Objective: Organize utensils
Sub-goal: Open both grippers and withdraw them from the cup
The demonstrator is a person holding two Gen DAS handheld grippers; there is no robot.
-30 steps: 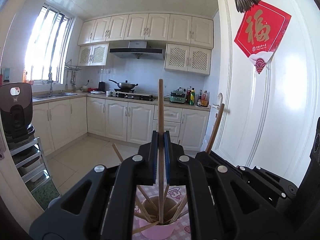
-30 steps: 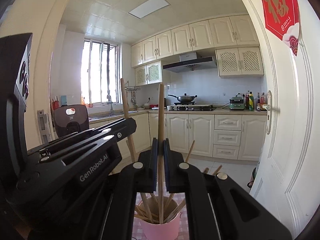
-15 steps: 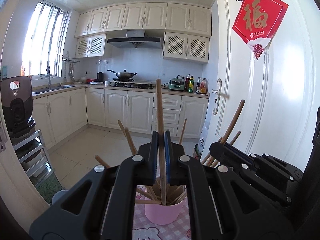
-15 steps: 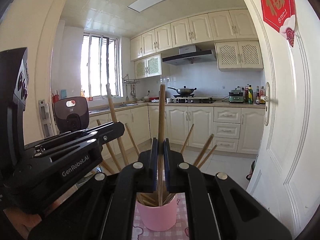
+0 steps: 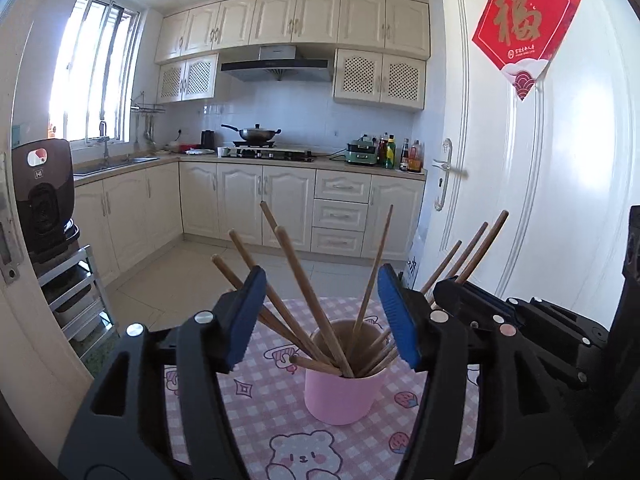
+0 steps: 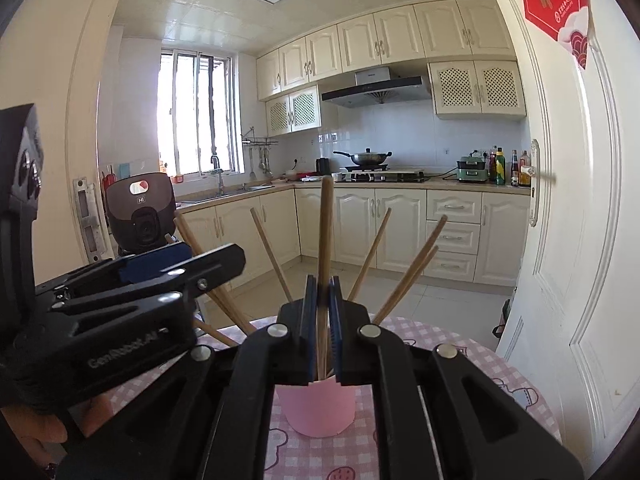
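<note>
A pink cup (image 5: 340, 394) stands on a pink checked tablecloth (image 5: 256, 400) and holds several wooden chopsticks (image 5: 296, 292) that fan outward. My left gripper (image 5: 322, 314) is open and empty, its blue pads on either side above the cup. My right gripper (image 6: 322, 320) is shut on one upright wooden chopstick (image 6: 325, 240) whose lower end reaches into the cup (image 6: 318, 408). The right gripper's body shows in the left wrist view (image 5: 520, 332) to the right of the cup, and the left gripper's body shows in the right wrist view (image 6: 132, 288) to the left.
A white door (image 5: 540, 200) with a red paper decoration (image 5: 524, 28) stands close on the right. A brown appliance (image 5: 40, 196) sits on a metal rack at the left. Kitchen cabinets and a stove with a wok (image 5: 252, 134) lie beyond.
My left gripper opened and let go of its chopstick, which now rests in the cup. Both grippers rose and drew back from the cup. The right gripper stays shut on its chopstick.
</note>
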